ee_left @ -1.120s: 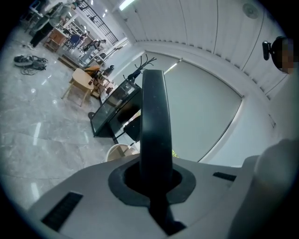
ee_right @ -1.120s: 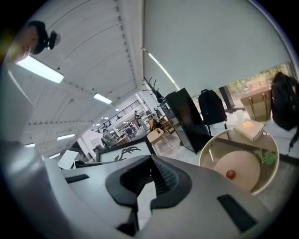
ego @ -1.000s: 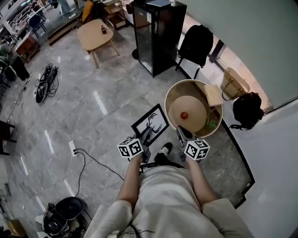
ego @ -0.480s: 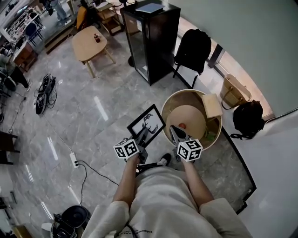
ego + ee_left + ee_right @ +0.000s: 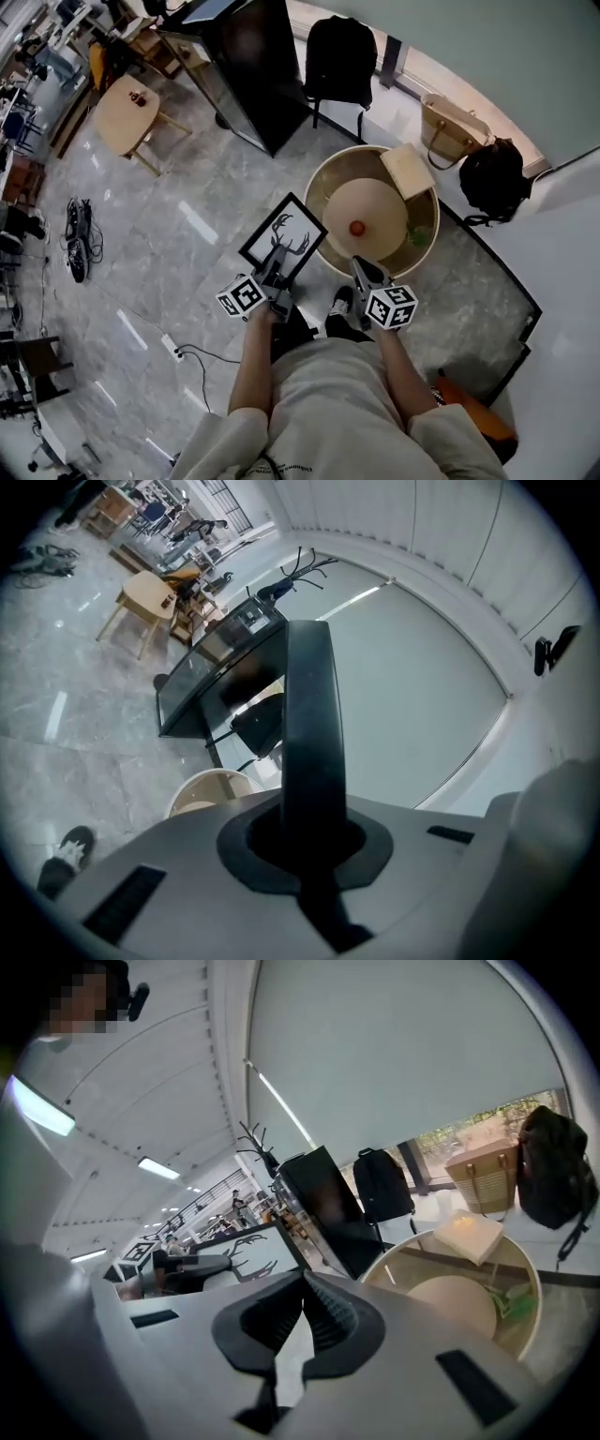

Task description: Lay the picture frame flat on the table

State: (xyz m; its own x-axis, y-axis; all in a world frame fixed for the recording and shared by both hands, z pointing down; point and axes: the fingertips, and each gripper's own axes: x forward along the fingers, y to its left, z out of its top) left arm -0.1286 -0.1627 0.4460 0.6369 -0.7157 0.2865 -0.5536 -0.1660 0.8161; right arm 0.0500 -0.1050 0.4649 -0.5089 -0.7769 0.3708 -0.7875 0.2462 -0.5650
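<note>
Poking forward, the picture frame [image 5: 284, 234] sits clamped in left claw [image 5: 277, 266].

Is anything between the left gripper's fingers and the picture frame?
Nothing: in the left gripper view the left gripper is shut directly on the dark edge of the picture frame.

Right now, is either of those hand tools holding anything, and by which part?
The left gripper holds the black picture frame, clamped on the edge nearest the person. The right gripper holds nothing.
</note>
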